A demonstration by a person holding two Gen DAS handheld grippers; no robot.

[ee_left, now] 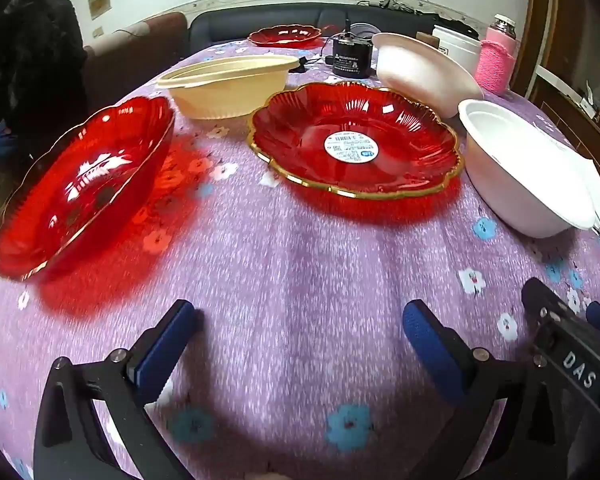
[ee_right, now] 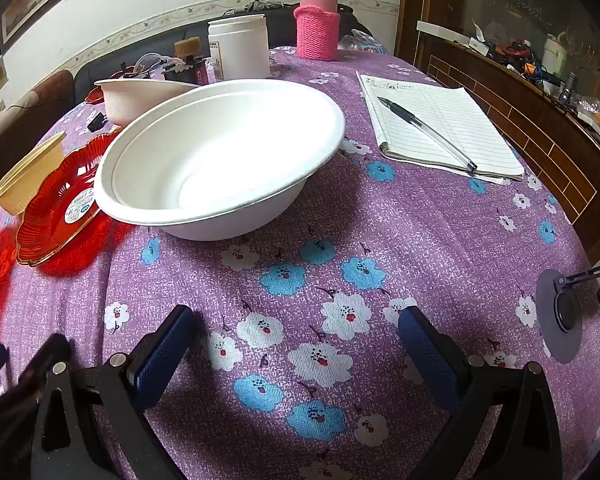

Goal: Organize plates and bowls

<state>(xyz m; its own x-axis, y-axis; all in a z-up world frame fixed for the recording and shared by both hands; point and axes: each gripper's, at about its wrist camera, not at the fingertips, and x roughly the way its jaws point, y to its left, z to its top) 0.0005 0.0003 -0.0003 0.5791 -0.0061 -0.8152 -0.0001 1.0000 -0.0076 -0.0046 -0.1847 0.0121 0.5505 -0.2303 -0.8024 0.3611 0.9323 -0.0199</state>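
In the left wrist view a red gold-rimmed plate (ee_left: 354,140) with a round white label sits mid-table. Another red plate (ee_left: 84,188) lies at the left and a third (ee_left: 286,36) at the far end. A cream bowl (ee_left: 228,88) stands behind them. A white bowl (ee_left: 524,168) sits at the right, a second white bowl (ee_left: 424,68) behind it. My left gripper (ee_left: 300,320) is open and empty above the cloth. In the right wrist view my right gripper (ee_right: 296,320) is open and empty, in front of the near white bowl (ee_right: 220,160). The labelled red plate (ee_right: 60,208) lies left of that bowl.
A purple flowered tablecloth (ee_right: 420,240) covers the table. A lined notepad (ee_right: 440,128) with a pen (ee_right: 424,132) lies at the right. A white jar (ee_right: 240,46), a pink knitted bottle sleeve (ee_right: 318,32) and a black device (ee_left: 350,58) stand at the back.
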